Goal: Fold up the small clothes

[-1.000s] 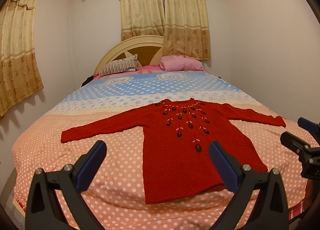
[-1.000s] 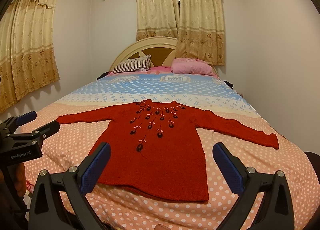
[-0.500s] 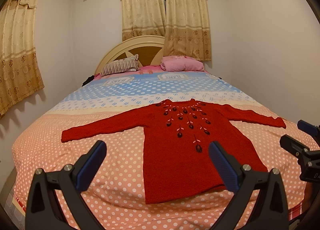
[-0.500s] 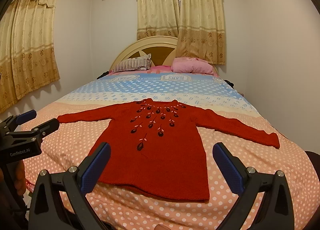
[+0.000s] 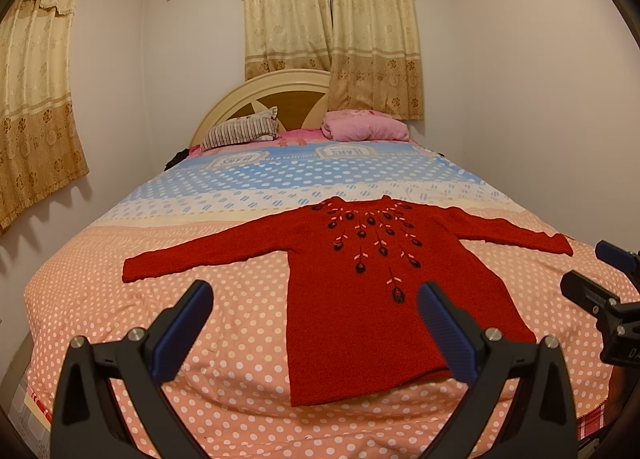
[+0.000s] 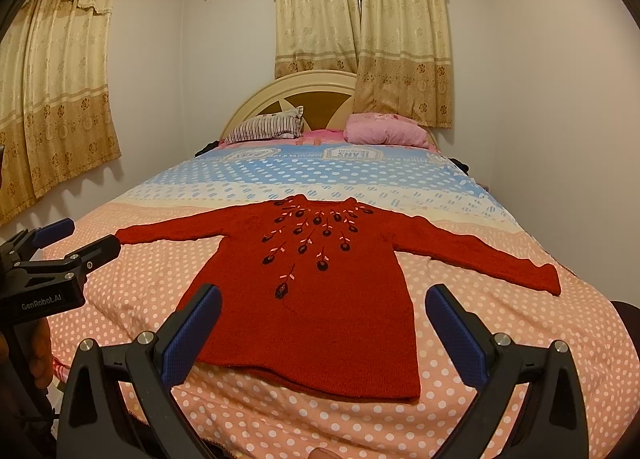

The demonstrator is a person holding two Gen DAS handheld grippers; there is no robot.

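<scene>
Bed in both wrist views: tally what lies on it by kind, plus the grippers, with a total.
Red sweater: 1, spread flat, sleeves out
Striped pillow: 1
Pink pillow: 1
Grippers: 2, left gripper and right gripper, both open, holding nothing
Total: 5

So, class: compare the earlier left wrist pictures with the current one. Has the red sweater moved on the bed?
No. The red sweater lies spread flat in the same spot on the polka-dot bedspread, its sleeves and hem unchanged against the dots.
</scene>
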